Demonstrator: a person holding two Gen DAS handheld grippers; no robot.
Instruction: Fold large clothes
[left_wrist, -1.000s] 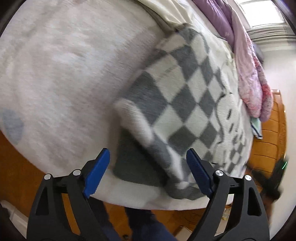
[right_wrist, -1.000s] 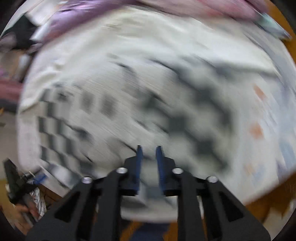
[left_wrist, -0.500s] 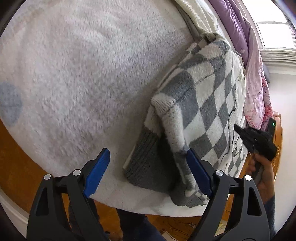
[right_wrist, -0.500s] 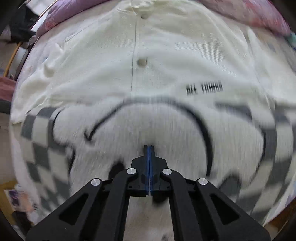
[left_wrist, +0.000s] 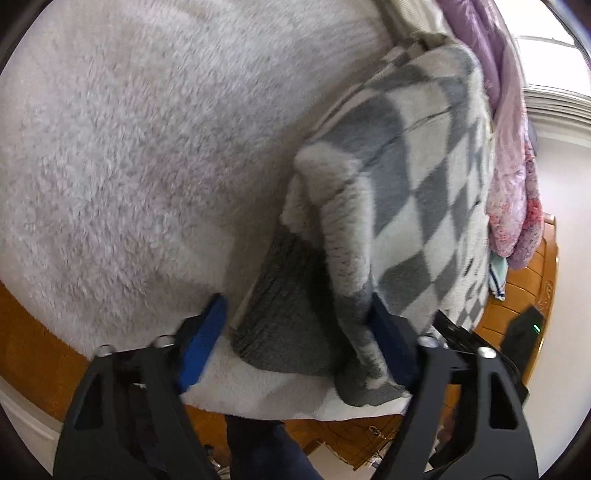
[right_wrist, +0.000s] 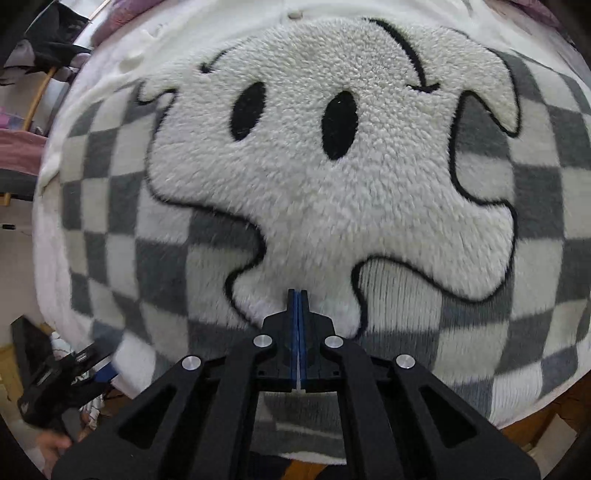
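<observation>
A grey-and-white checkered fleece sweater (left_wrist: 417, 177) lies on a bed, with a white fluffy ghost face (right_wrist: 314, 177) on its front. In the left wrist view its sleeve with a dark grey ribbed cuff (left_wrist: 291, 317) lies at the bed's edge. My left gripper (left_wrist: 295, 336) is open, its blue pads on either side of the cuff. My right gripper (right_wrist: 297, 295) is shut with nothing seen between the pads, its tips against the sweater's lower front.
A white fluffy blanket (left_wrist: 129, 147) covers the bed. Pink and purple bedding (left_wrist: 513, 147) is piled along the far side. A wooden bed frame (left_wrist: 524, 306) and floor lie below. A cream shirt (right_wrist: 122, 66) lies beyond the sweater. The left gripper also shows in the right wrist view (right_wrist: 88, 365).
My left gripper has moved down over the sleeve, so the cuff now lies between its open pads. My right gripper closed and moved down the sweater's front to the ghost face.
</observation>
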